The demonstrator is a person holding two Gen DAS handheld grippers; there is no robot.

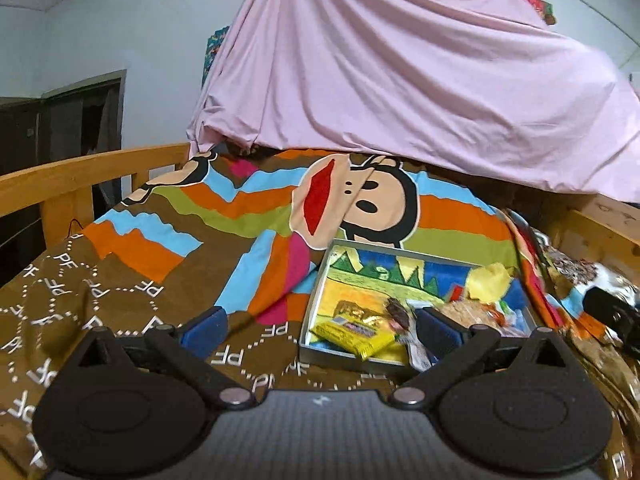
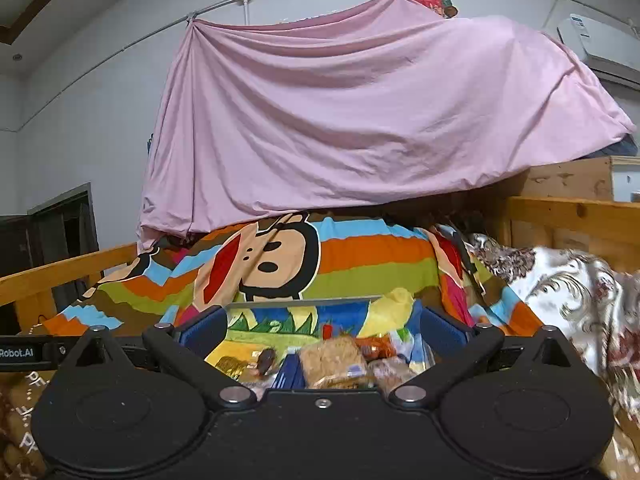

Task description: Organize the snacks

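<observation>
Bedcover (image 1: 248, 216): brown ground, stripes of orange, sky blue, olive green and magenta, cartoon monkey face with red mouth; white dotted "PF" lettering under the left fingers. Pink draped sheet (image 1: 400, 72) beyond the fingertips. Shallow grey-rimmed tray (image 1: 316, 280), liner painted green, yellow, blue. Yellow snack wrapper (image 1: 352, 336) between left fingers. White-and-brown floral quilt (image 2: 568, 280) right of right fingers.

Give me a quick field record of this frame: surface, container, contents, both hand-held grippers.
surface: bed with striped cartoon blanket
container: shallow tray with a colourful printed base, resting on the blanket
contents: yellow snack packet, brown cracker pack, other wrapped snacks piled at the tray's near right side
left hand-held gripper: open, nothing between the jaws
right hand-held gripper: open wide, above the tray's near edge, holding nothing
backdrop: pink sheet draped over the far end
</observation>
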